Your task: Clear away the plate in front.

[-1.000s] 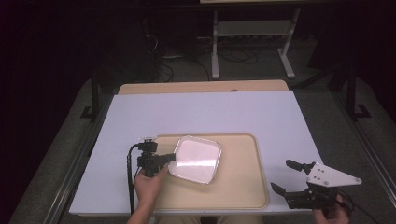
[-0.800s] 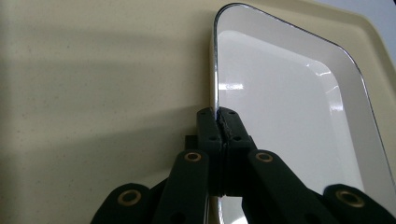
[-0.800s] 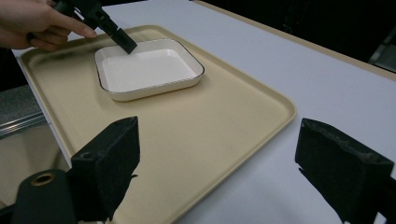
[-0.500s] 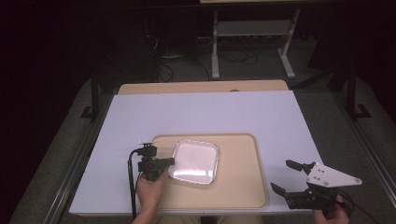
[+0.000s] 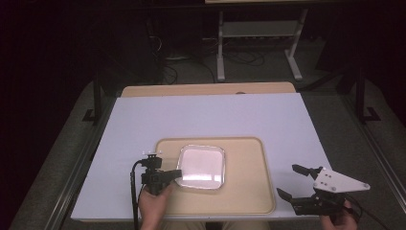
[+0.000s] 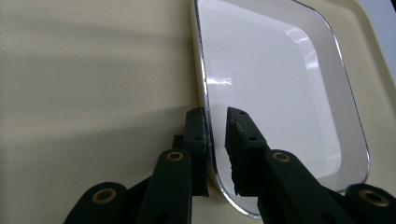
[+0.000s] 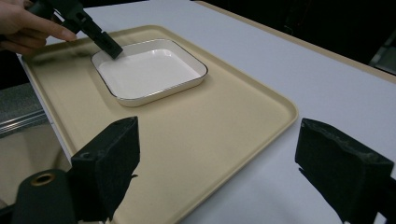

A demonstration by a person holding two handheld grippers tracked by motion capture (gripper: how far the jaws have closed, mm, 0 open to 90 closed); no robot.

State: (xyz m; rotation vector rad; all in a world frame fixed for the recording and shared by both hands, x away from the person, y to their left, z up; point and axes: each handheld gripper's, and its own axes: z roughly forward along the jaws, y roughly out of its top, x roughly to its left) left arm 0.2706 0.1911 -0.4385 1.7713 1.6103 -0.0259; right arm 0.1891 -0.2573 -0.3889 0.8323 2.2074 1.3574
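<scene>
High view: the white dish (image 5: pixel 201 167) lies flat on the beige tray (image 5: pixel 249 191), left of the tray's middle. The left gripper (image 5: pixel 178 173) is at the dish's left rim; the right gripper (image 5: pixel 293 181) hovers well apart, off the tray's right edge, jaws spread wide.

Left gripper view: the jaws straddle the dish's silver-edged rim (image 6: pixel 205 107). They have just been opening, and a gap shows at the inner pad.

Right gripper view: the dish's raised wall (image 7: pixel 163 91) stands out, with a hand (image 7: pixel 28 25) beyond it.

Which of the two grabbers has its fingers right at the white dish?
The left gripper: its black fingers straddle the rim of the square white dish on the beige tray. The right gripper hangs open beside the tray.
</scene>
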